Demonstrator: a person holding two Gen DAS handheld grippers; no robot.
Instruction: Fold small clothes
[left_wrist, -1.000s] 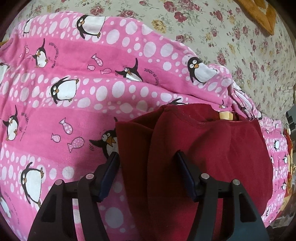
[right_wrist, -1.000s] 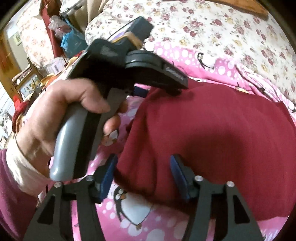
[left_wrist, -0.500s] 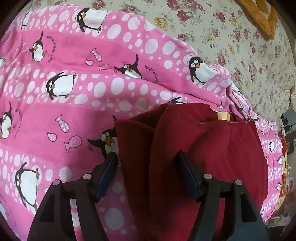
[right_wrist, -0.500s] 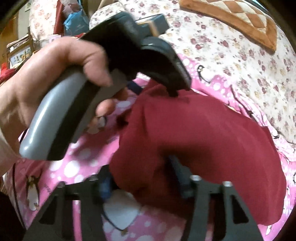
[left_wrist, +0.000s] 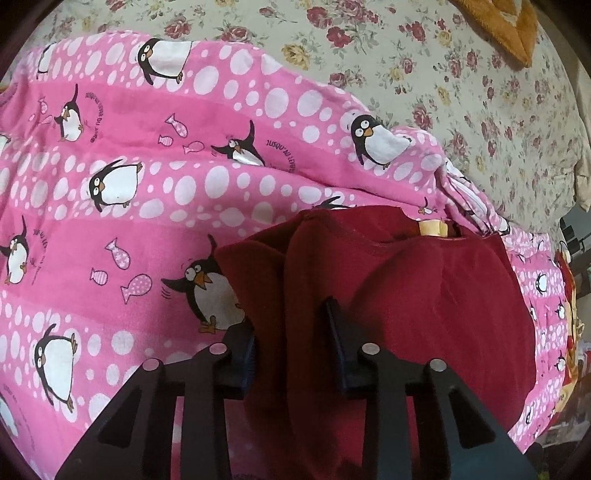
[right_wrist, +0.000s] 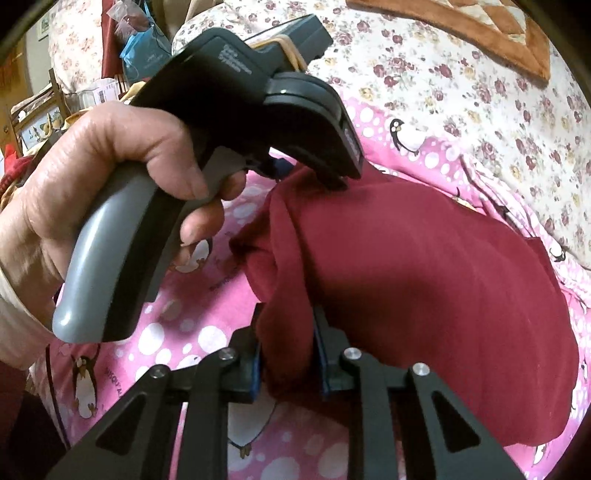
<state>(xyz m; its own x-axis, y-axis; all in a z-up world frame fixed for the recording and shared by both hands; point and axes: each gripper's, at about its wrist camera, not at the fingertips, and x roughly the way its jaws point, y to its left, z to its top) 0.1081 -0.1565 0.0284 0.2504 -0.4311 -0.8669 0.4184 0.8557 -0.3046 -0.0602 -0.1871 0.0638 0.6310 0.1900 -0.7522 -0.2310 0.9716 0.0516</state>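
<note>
1. Dark red garment (left_wrist: 424, 295) lies on the pink penguin-print blanket (left_wrist: 147, 184), toward its right part in the left wrist view. The neckline edge faces away, and a small pale label (left_wrist: 432, 228) shows inside it.
2. The garment's left side is bunched into upright folds; its right part lies flatter and spreads toward the blanket's edge.
3. Left gripper (left_wrist: 291, 343): jaws have just been closing and now pinch a fold of the garment at its left side. Red cloth fills the gap between the dark pads.
4. Right gripper (right_wrist: 286, 354): jaws have just been closing. They clamp a thick gathered fold of the same garment (right_wrist: 424, 277) between blue-edged pads (right_wrist: 255, 369).
5. In the right wrist view the left gripper's body sits above the garment's far left corner, its tip down on the cloth. Its grey handle is gripped by the person's left hand (right_wrist: 103, 177); a pale cuff (right_wrist: 14, 325) shows at the wrist.
6. The blanket covers a cream floral bedspread (left_wrist: 480, 110), bare beyond it at top and right.
7. An orange-brown quilted piece (right_wrist: 480, 33) lies on the bedspread at the far right corner.
8. Background, upper left of the right wrist view: a wooden chair (right_wrist: 33, 110) and a blue bag (right_wrist: 144, 55), with cluttered items too small to identify.
</note>
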